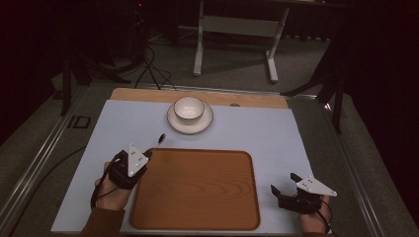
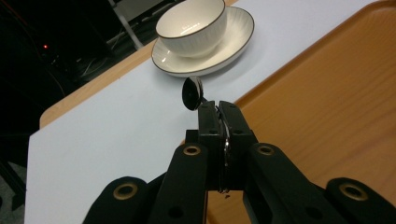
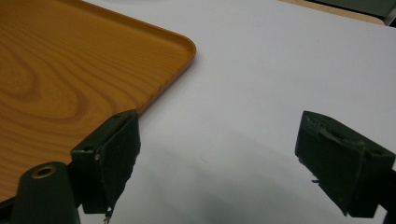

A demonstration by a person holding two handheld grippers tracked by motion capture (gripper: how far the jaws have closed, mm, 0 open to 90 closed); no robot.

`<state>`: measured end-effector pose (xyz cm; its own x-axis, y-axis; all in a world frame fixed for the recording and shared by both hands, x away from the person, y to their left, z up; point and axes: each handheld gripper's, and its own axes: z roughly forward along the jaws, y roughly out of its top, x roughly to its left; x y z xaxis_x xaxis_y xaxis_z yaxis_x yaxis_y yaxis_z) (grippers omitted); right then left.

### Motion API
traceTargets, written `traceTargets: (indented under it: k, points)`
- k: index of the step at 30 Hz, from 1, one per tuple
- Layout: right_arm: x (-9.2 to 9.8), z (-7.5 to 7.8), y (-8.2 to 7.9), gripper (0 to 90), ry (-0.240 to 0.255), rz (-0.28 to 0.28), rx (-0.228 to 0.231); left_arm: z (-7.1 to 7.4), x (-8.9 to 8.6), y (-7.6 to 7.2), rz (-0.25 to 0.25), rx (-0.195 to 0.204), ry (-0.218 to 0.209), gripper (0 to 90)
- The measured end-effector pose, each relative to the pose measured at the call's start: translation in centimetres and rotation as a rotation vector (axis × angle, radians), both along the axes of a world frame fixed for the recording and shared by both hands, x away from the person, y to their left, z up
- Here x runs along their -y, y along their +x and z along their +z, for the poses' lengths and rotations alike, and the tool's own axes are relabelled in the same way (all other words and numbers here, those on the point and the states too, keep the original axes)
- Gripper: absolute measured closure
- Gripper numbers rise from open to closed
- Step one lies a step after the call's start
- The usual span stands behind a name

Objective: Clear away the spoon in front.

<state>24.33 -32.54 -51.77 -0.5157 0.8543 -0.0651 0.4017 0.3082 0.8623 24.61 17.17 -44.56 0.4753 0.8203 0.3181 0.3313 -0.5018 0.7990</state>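
My left gripper (image 1: 147,153) is shut on the handle of a metal spoon (image 1: 159,140), at the wooden tray's (image 1: 197,192) far left corner. In the left gripper view the jaws (image 2: 219,109) pinch the handle edge-on, and the spoon's bowl (image 2: 192,93) sticks out beyond them toward the white bowl (image 2: 191,25) on its saucer (image 2: 233,46). The white bowl (image 1: 189,107) and saucer (image 1: 173,121) sit beyond the tray at the mat's far middle. My right gripper (image 1: 284,185) rests open to the right of the tray, nothing between its jaws (image 3: 219,154).
A pale mat (image 1: 276,138) covers the wooden table top (image 1: 148,94). The tray's corner (image 3: 56,70) lies just left of my right gripper. Beyond the table are a dark floor, cables (image 1: 148,69) and a white stand (image 1: 237,29).
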Motion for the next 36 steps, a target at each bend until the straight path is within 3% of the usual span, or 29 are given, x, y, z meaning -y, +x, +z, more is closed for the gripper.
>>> traceTargets:
  k: [3,14,36]
  points:
    - [0.0,0.0,0.0,13.9,0.000,0.001,0.001,-0.6,-0.2,-0.9,-0.002,-0.005,0.012,88.6]
    - [0.0,0.0,0.0,13.9,-0.003,0.001,0.001,-1.7,-0.3,-1.9,-0.011,-0.037,0.032,88.6]
    - [0.2,0.0,-0.1,13.9,0.003,-0.007,0.002,-2.6,-1.0,-3.5,0.014,-0.033,0.066,88.6]
